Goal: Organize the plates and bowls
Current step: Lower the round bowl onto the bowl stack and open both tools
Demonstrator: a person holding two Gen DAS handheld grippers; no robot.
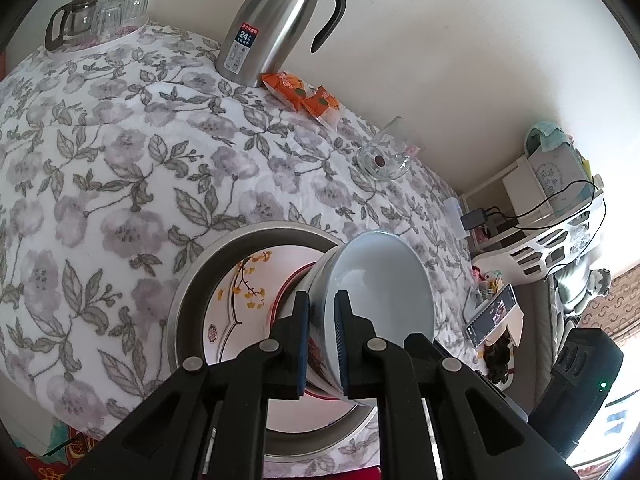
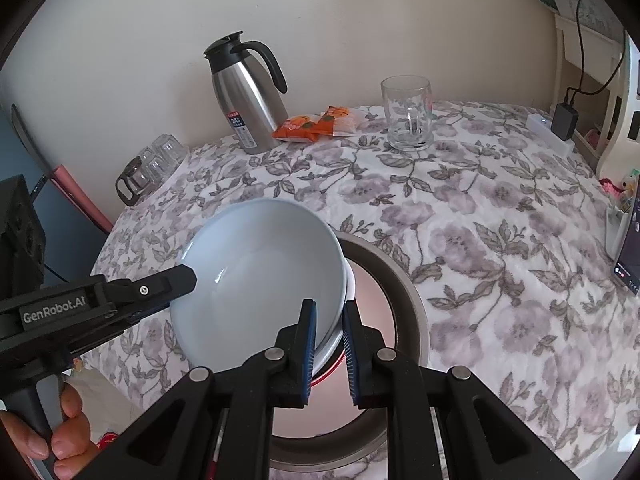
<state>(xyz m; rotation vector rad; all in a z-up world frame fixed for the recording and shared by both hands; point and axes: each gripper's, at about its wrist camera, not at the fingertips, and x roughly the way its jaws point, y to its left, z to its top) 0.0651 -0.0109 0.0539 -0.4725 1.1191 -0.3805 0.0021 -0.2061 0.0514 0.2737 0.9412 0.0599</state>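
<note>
A pale blue bowl is held tilted above a metal basin on the floral tablecloth. In the basin lies a white plate with yellow leaf decoration and a red rim. My left gripper is shut on the bowl's rim, one pad inside and one outside. It shows from the side in the right wrist view. My right gripper is shut on the bowl's opposite rim, one pad inside, one outside.
A steel thermos jug, orange snack packets and a glass mug stand near the wall. A tray of glasses with a small teapot sits at the table's corner. A white shelf stands beside the table.
</note>
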